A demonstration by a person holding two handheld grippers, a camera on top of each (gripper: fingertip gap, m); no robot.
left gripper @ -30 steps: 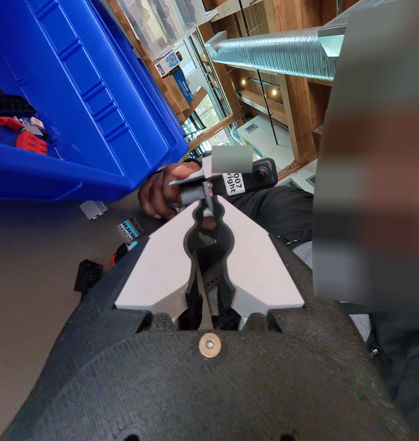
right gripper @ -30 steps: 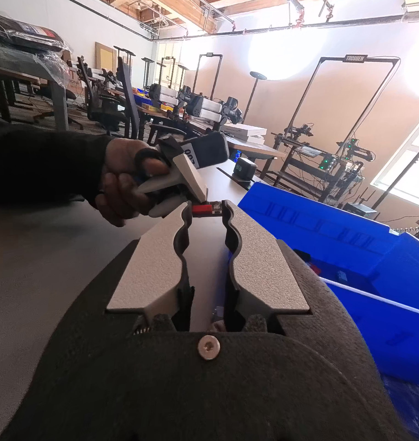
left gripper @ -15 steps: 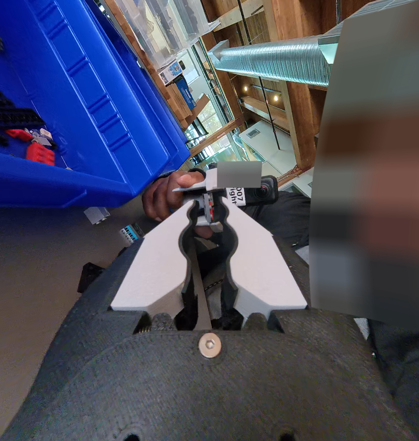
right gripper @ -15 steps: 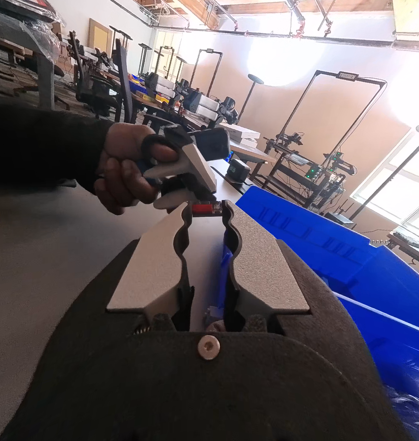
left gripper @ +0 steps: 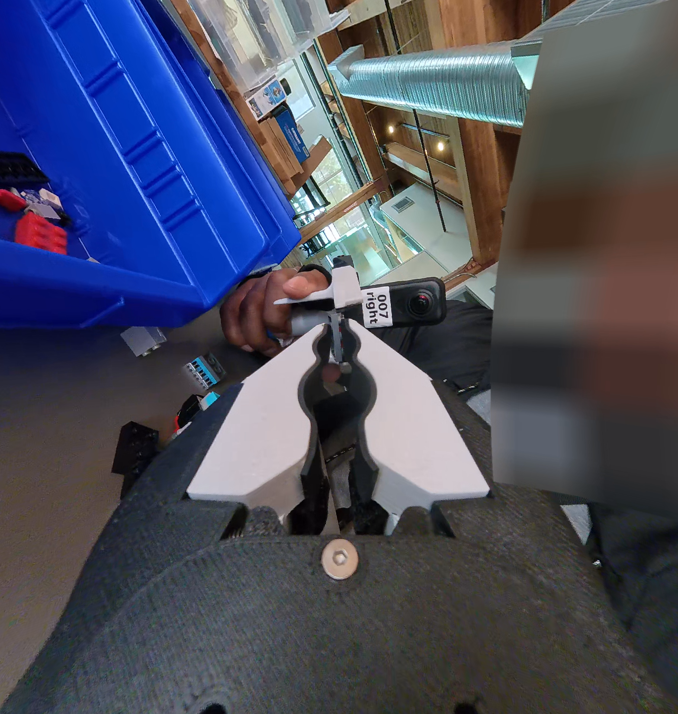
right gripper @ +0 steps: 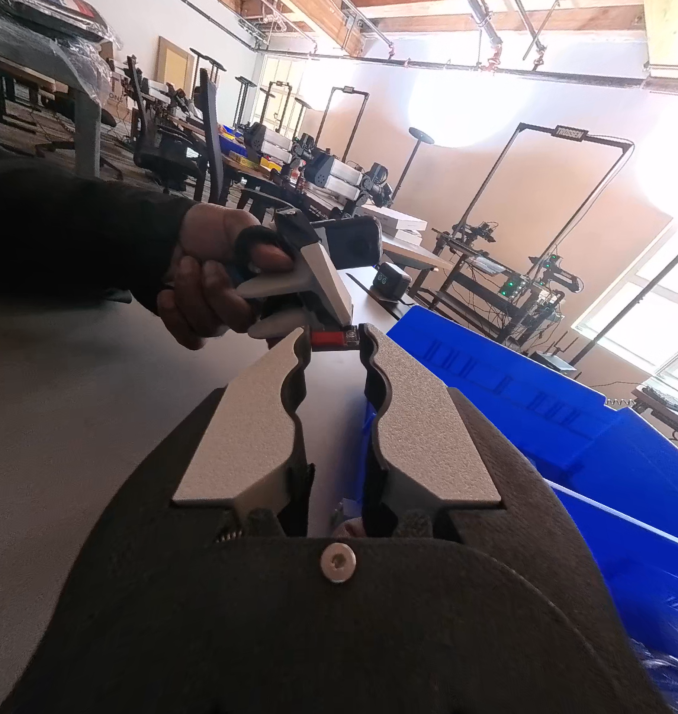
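Observation:
My left gripper point(left gripper: 336, 331) is shut on a small thin red and grey piece point(left gripper: 337, 345), seen edge-on between its tips. My right gripper point(right gripper: 334, 335) is shut on the same piece point(right gripper: 325, 339), holding it across its length above the grey table point(right gripper: 78, 386). In the right wrist view the left gripper's grey fingers point(right gripper: 322, 278), held by a hand point(right gripper: 209, 282), come down onto the piece's right end. In the left wrist view the right gripper's fingers point(left gripper: 318, 295) and its camera point(left gripper: 418, 305) meet mine tip to tip.
A big blue bin point(left gripper: 136, 154) holds red bricks point(left gripper: 39, 233) and dark parts; it also shows in the right wrist view point(right gripper: 522, 405). On the table lie a grey brick point(left gripper: 144, 340), a light-blue ribbed piece point(left gripper: 204, 371) and a black brick point(left gripper: 134, 448). A person's dark sleeve point(right gripper: 59, 232) is at left. Both grippers' tips are close together, under 4 cm apart.
Both grippers stay shut on the small piece. The joined pair has tilted and shifted slightly; the left gripper has rolled a little relative to the right.

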